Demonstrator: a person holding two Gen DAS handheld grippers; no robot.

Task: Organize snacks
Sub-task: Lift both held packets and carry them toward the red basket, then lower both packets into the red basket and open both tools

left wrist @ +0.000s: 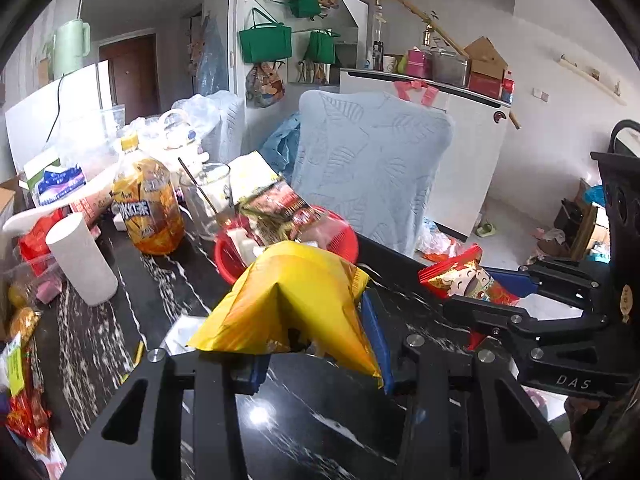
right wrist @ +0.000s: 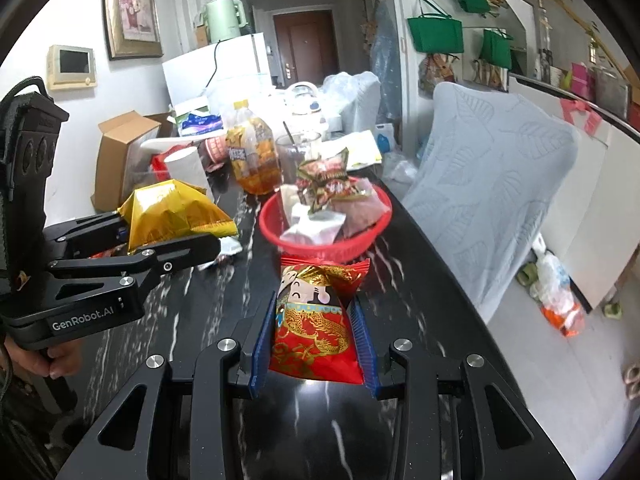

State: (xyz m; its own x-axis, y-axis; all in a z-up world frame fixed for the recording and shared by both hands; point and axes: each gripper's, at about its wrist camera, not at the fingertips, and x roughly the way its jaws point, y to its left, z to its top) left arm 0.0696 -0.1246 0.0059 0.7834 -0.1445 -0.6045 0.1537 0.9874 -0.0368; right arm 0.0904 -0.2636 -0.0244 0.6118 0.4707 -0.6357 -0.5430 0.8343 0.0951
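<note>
Black marble table [right wrist: 420,280]; red basket [right wrist: 280,236] of snack packets [right wrist: 328,184]; left tool [left wrist: 316,344] pinching yellow packet [left wrist: 292,300]; right tool [right wrist: 314,344], red packet [right wrist: 316,320]

Black claw [right wrist: 314,344] frames, blue ribbed pads, silver screws.

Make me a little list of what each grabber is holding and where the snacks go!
left gripper: shut on the yellow snack bag
right gripper: shut on the red snack packet with a cartoon face and gold dragon
both snacks: held up above the black marble table
red basket: ahead on the table, already holding several packets
beside the basket: orange drink bottle, glass with a spoon, white paper roll
likely next: both snacks go into the basket
</note>
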